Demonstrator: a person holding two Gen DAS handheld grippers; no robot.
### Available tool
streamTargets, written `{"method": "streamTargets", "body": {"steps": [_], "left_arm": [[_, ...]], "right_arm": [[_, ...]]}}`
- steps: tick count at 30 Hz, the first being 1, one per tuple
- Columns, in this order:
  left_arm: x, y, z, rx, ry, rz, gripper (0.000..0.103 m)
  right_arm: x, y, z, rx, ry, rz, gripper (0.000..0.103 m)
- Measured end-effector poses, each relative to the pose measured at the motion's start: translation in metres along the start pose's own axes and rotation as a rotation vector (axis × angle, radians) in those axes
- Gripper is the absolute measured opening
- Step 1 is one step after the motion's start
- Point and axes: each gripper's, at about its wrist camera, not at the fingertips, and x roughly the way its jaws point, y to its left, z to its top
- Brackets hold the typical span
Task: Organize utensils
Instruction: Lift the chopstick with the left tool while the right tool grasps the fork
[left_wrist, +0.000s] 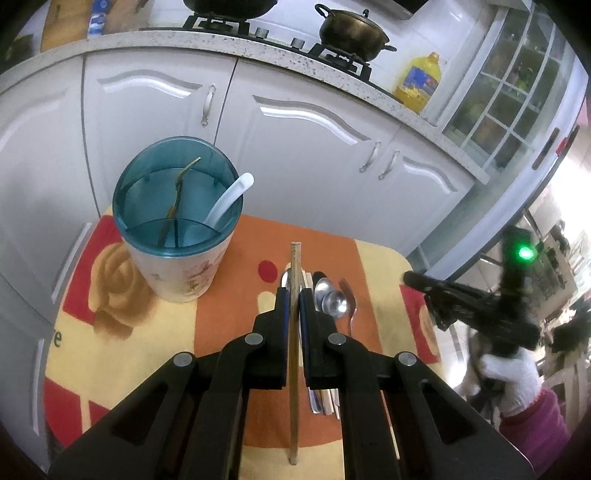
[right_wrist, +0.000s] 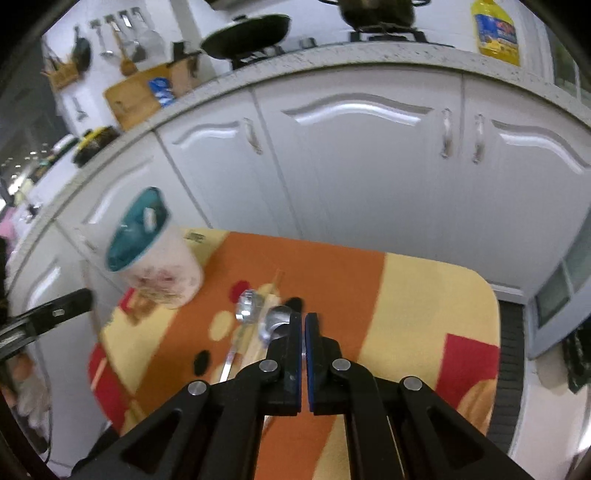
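My left gripper (left_wrist: 294, 295) is shut on a wooden chopstick (left_wrist: 294, 354) and holds it above the table. Beneath it lie metal spoons (left_wrist: 330, 297), a fork (left_wrist: 350, 306) and more chopsticks on the orange and yellow cloth (left_wrist: 236, 332). A utensil cup with a teal divider (left_wrist: 177, 218) stands at the left, holding a white spoon (left_wrist: 231, 199) and a thin gold utensil. My right gripper (right_wrist: 303, 317) is shut and looks empty, just above a metal spoon (right_wrist: 275, 321). The cup (right_wrist: 151, 251) and another spoon (right_wrist: 245, 302) show blurred at its left.
White cabinet doors (left_wrist: 295, 147) stand behind the table. The counter above carries a stove with a dark pot (left_wrist: 352, 31) and a yellow oil bottle (left_wrist: 419, 81). The right gripper and gloved hand (left_wrist: 509, 373) show at the table's right edge.
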Motion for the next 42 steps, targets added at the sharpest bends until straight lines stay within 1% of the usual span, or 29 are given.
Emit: {"method": "streamTargets", "body": {"steps": [1,2,3,5,8,10,12,13,14,16,19,21,25,30,33,42], "left_arm": [[-0.002,-0.001,-0.001,0.000,-0.003,-0.002,0.004],[-0.002,-0.001,0.000,0.001,-0.004,-0.003,0.004],[-0.003,-0.002,-0.001,0.005,-0.005,-0.001,0.004],[-0.003,-0.003,0.000,0.007,-0.002,0.003,0.004],[-0.002,-0.003,0.000,0.005,0.003,0.006,0.004],[-0.001,-0.003,0.001,0.003,0.005,0.006,0.004],[-0.001,-0.003,0.002,0.005,0.007,0.005,0.004],[-0.001,-0.003,0.003,0.007,0.007,0.005,0.004],[-0.002,-0.003,0.003,0.011,0.004,0.005,0.004],[-0.003,-0.002,0.002,0.014,0.001,0.005,0.004],[-0.005,0.001,0.003,0.003,-0.002,-0.004,0.004],[-0.009,0.000,0.004,0.005,-0.014,-0.010,0.004],[-0.016,0.001,0.005,-0.002,-0.024,-0.018,0.004],[-0.031,0.001,0.009,0.004,-0.050,-0.018,0.004],[-0.040,0.003,0.015,-0.004,-0.069,-0.021,0.004],[-0.067,0.014,0.047,-0.022,-0.128,-0.033,0.004]], "right_arm": [[0.009,-0.003,0.000,0.021,0.027,0.009,0.003],[0.018,-0.007,0.002,0.037,0.053,0.013,0.009],[0.026,-0.009,0.002,0.046,0.073,0.012,0.017],[0.048,-0.007,0.004,0.047,0.110,0.002,0.024],[0.081,-0.007,0.007,0.051,0.186,-0.029,0.024],[0.097,-0.008,0.006,0.048,0.235,-0.062,0.022],[0.111,-0.012,0.003,0.041,0.259,-0.072,0.009],[0.115,-0.014,0.001,0.043,0.275,-0.072,0.005],[0.113,-0.016,0.000,0.042,0.256,-0.075,0.002],[0.100,-0.019,-0.001,0.057,0.233,-0.045,0.002],[0.064,-0.018,-0.003,0.042,0.152,-0.011,0.002],[0.033,-0.016,-0.003,0.039,0.082,0.024,0.001],[0.000,-0.013,-0.003,0.033,0.022,0.045,0.002],[-0.032,0.003,0.002,-0.004,-0.051,0.074,0.002],[-0.043,0.018,0.006,-0.033,-0.086,0.082,0.002],[-0.079,0.055,0.048,-0.103,-0.190,0.137,0.002]]}}
